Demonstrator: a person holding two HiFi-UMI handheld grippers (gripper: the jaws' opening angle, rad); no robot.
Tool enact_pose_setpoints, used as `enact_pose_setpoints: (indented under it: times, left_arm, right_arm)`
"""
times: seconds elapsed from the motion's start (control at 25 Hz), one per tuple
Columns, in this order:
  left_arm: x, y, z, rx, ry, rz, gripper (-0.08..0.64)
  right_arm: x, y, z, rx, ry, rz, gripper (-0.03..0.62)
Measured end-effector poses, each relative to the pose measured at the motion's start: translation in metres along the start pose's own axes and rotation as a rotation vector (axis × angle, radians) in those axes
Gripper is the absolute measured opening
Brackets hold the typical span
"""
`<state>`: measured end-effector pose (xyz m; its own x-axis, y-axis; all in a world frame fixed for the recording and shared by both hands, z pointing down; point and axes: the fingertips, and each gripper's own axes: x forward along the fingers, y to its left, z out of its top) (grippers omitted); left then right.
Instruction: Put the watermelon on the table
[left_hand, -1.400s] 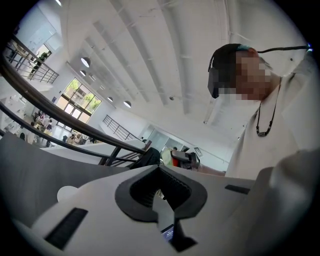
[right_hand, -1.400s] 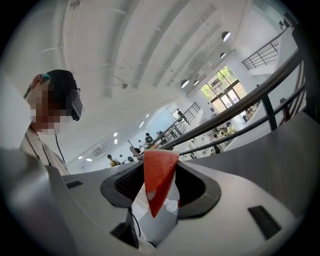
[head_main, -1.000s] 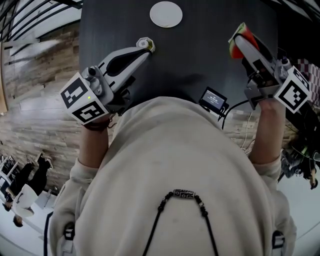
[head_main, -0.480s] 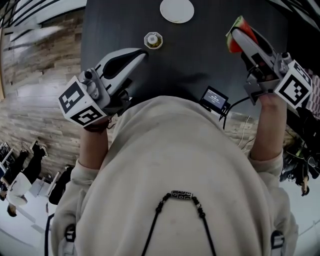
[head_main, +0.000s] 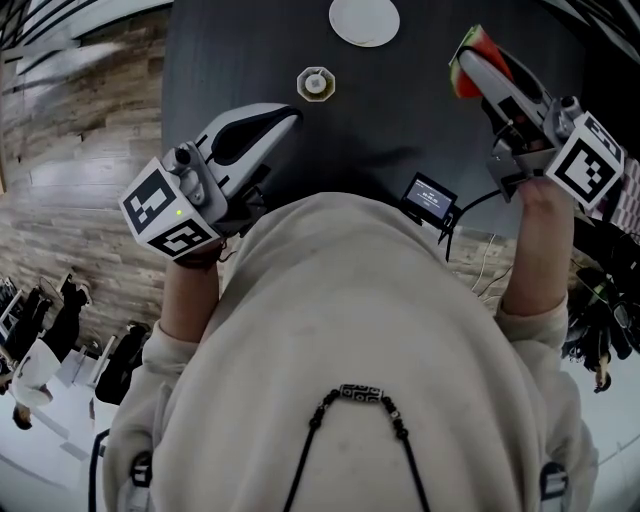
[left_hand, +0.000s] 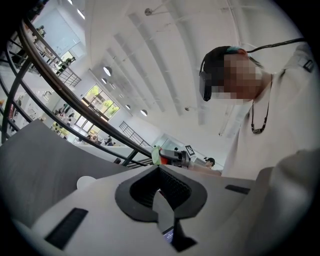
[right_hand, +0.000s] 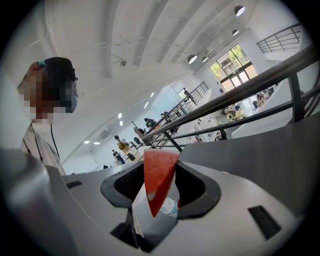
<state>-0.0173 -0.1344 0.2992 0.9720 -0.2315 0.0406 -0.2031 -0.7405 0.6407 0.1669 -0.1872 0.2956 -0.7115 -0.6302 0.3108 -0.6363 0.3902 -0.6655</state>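
You've got the watermelon pinched in the right gripper, table just below: lower till it touches, then open slow; left gripper closed, empty.

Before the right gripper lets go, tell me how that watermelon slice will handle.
The watermelon slice shows crisp, undented edges in the right gripper, so it is probably stiff and light. Being thin and pointed, it will likely tip flat on the table rather than stand.
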Motion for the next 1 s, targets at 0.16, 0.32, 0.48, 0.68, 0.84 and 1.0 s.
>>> enact_pose_setpoints:
  times: [0.16, 0.32, 0.48, 0.68, 0.84, 1.0]
  left_arm:
    - [-0.004, 0.008, 0.001, -0.014, -0.001, 0.006, 0.006]
    - [-0.01, 0.017, 0.001, -0.028, 0.005, 0.023, 0.006]
    - [-0.022, 0.03, -0.002, -0.05, 0.011, 0.063, 0.006]
    - [-0.03, 0.041, -0.007, -0.074, 0.01, 0.087, 0.006]
    - [-0.034, 0.045, -0.014, -0.097, 0.014, 0.097, 0.006]
    - [-0.038, 0.048, -0.016, -0.116, 0.01, 0.106, 0.006]
  right_arm:
    - [0.012, -0.008, 0.0, 0.002, 0.021, -0.01, 0.206]
    - [0.024, -0.014, -0.001, 0.005, 0.043, -0.011, 0.206]
    - [0.034, -0.022, -0.003, 0.006, 0.067, -0.019, 0.206]
    - [0.05, -0.04, -0.011, 0.015, 0.098, -0.036, 0.206]
    - [0.068, -0.057, -0.023, 0.02, 0.136, -0.048, 0.206]
    - [0.084, -0.068, -0.028, 0.011, 0.177, -0.054, 0.206]
